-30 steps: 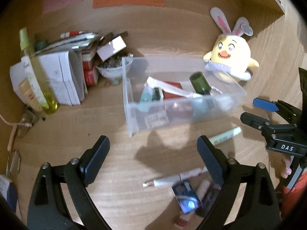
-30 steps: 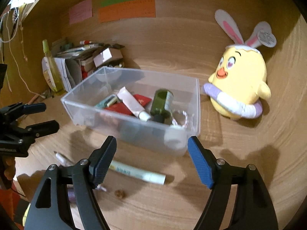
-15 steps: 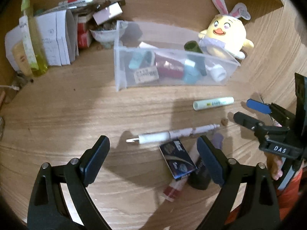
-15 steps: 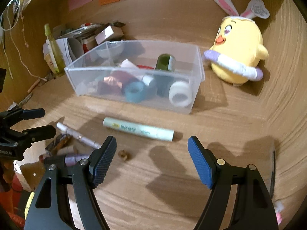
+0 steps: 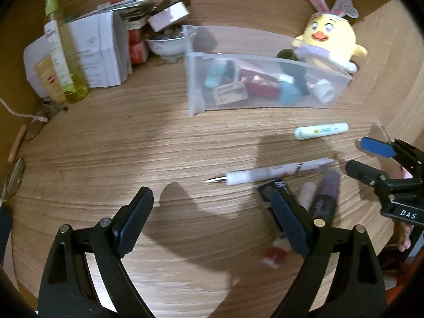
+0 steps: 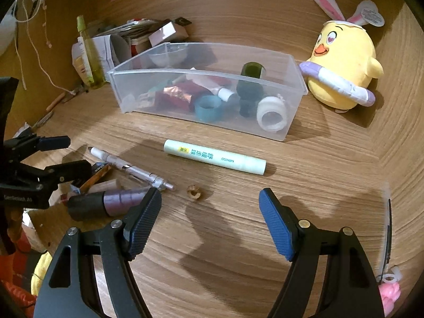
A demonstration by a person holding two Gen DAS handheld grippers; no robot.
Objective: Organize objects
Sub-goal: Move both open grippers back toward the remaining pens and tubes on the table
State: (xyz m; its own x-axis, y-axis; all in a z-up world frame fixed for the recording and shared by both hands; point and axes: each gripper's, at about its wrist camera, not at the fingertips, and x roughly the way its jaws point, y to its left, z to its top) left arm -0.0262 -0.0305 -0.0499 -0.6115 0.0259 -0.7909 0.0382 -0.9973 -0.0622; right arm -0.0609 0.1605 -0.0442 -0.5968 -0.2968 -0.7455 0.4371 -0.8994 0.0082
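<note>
From the left wrist, my left gripper (image 5: pixel 212 217) gaped wide and empty, its right finger crowding the pen (image 5: pixel 267 174) and risking a scatter. From the right wrist, my right gripper (image 6: pixel 209 221), jaws just narrowed, held nothing; the mint tube (image 6: pixel 214 157) ahead could roll.

A pale green tube (image 6: pixel 214 157) lies flat just before the clear bin (image 6: pixel 288 132). A white pen (image 6: pixel 131 168) and a purple tube (image 6: pixel 111 202) lie left of it.
</note>
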